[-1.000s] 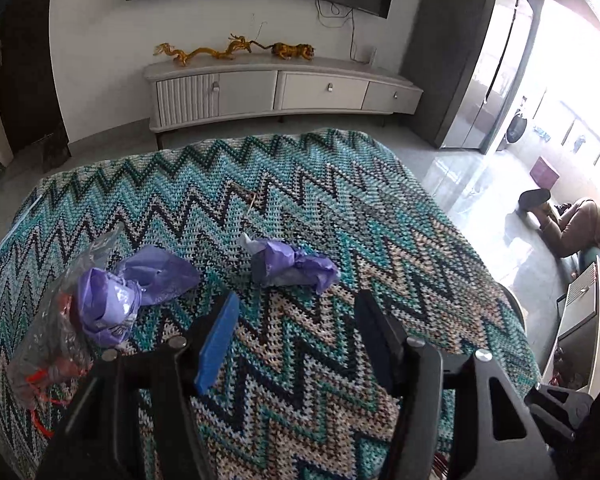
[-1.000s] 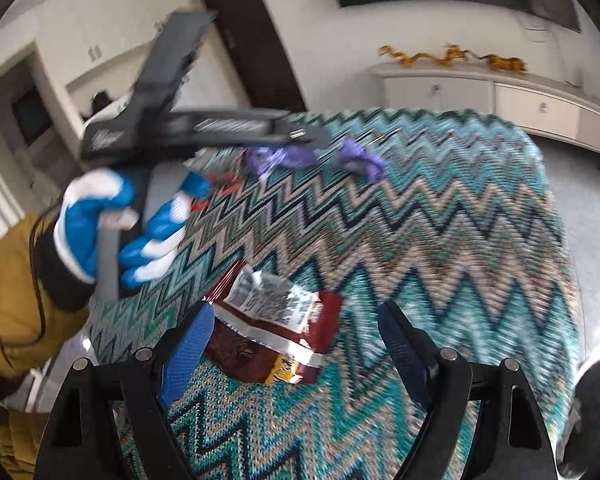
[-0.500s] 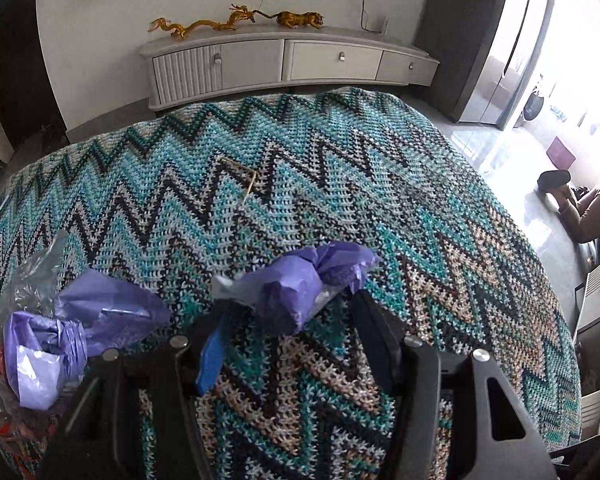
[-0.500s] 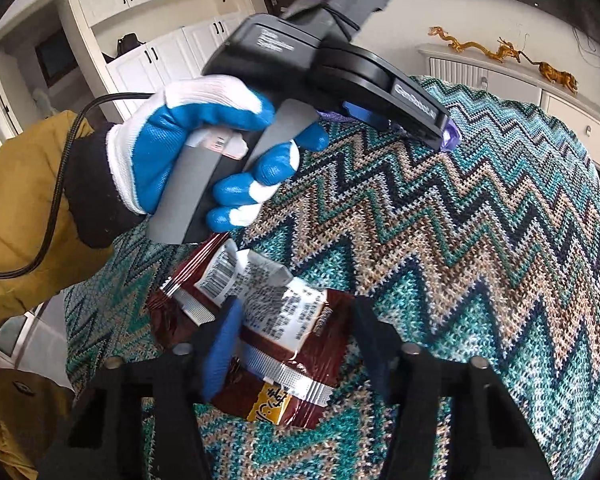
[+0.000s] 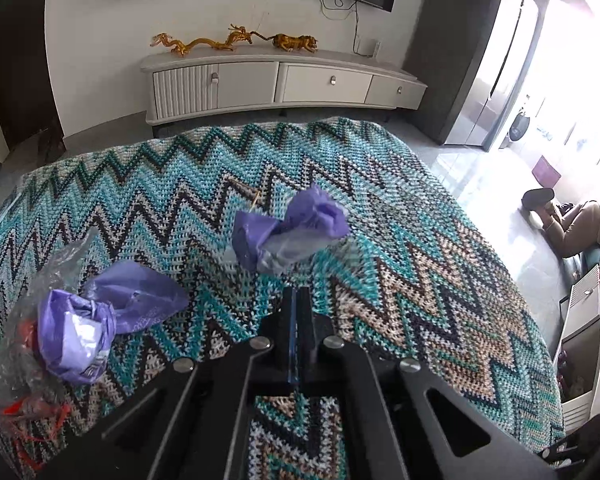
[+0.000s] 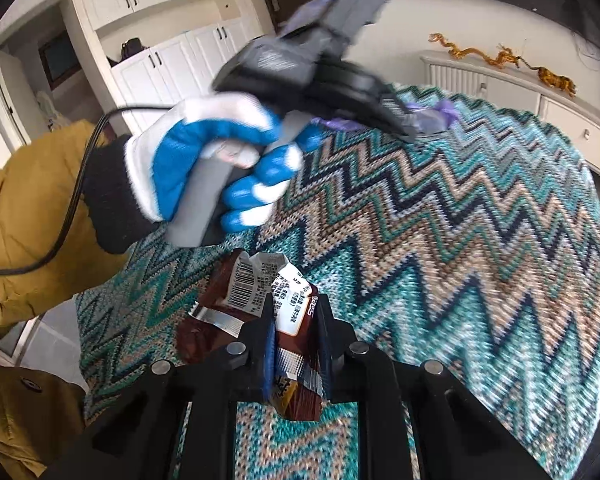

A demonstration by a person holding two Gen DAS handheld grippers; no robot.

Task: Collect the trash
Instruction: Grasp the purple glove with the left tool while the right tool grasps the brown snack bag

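Over the zigzag blanket point(image 5: 420, 240), the left gripper point(image 5: 298, 300) has its fingers pressed together, a purple wrapper point(image 5: 288, 232) at their tips (the pinch point itself is hidden). The right gripper point(image 6: 296, 320) clamps a brown snack packet point(image 6: 260, 292) near the blanket's near edge. More purple trash point(image 5: 100, 320) and a clear bag point(image 5: 28, 380), cut off, lie at its left edge; bare weave stretches toward the cabinet point(image 5: 284, 84).

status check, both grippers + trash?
Left gripper shut, jaws together, purple wrapper just past the tips; grip unclear. Right gripper shut on brown snack packet. Second purple wrapper and clear bag on blanket.
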